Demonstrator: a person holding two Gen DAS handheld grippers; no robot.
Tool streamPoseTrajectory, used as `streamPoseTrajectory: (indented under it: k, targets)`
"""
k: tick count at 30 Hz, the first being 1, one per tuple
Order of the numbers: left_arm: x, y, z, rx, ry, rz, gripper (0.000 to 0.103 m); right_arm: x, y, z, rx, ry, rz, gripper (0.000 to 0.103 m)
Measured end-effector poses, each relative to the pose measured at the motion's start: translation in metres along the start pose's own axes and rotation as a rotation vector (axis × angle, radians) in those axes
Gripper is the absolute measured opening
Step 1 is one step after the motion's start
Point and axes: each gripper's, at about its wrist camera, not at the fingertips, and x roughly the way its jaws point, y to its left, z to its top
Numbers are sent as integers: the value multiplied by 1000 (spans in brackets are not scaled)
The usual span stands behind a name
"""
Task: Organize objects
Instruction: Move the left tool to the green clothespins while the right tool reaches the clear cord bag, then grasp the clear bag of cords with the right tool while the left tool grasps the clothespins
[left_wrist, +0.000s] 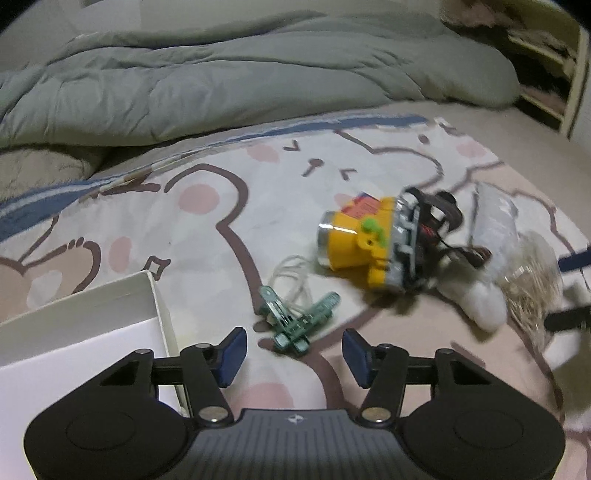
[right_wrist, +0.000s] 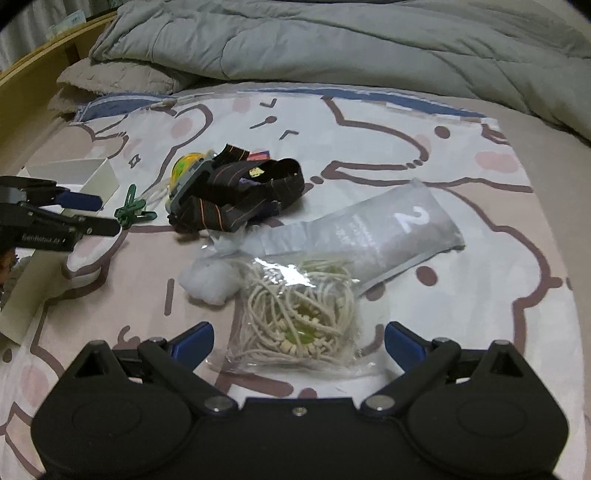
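A: The left gripper (left_wrist: 293, 350) hangs low over the bed (left_wrist: 207, 236), jaws partly spread, nothing between them. The green clips (left_wrist: 295, 321) lie just ahead of its tips, a thin white string (left_wrist: 295, 273) looped behind them.

B: And the white box (left_wrist: 92, 332)?

A: Open, close on that gripper's left side. It looks like the likely place for the things, though that is a guess.

B: The right gripper (right_wrist: 299, 343)?

A: Jaws spread wide and empty, standing either side of the near end of a clear bag of cord (right_wrist: 295, 317). No pad presses on it. Behind the bag lie a white wad of stuffing (right_wrist: 207, 284) and a grey pouch marked 2 (right_wrist: 388, 236). The yellow headlamp (left_wrist: 358, 240) with its dark strap (right_wrist: 243, 199) sits between the clips and the pouch.

B: What could go wrong?

A: The clips are small, flat and tangled together. Jaws closing from this angle could pinch only one clip, or push the cluster into the soft sheet. The string may also drag along and snag the headlamp.

B: On the right?

A: The bag is slick and slack. A shallow pinch could catch only film and let the cord sag out. The bag's far end overlaps the pouch, so a lift might shift that too.
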Motion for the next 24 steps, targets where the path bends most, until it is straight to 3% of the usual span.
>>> streamPoseTrajectory:
  k: [5,7,14,24]
  targets:
    - [9,1,1,-7,3,-14,58,12,6,6,-5,8,-8,100]
    - [12,0,1,-2,12,-18,58,16,8,8,-4,15,-14,94]
    - [20,7,0,-37,42,-23,34,14,5,11,48,51,-43,72]
    - [20,2,1,-11,64,-19,26,-3,13,6,42,133,4,59]
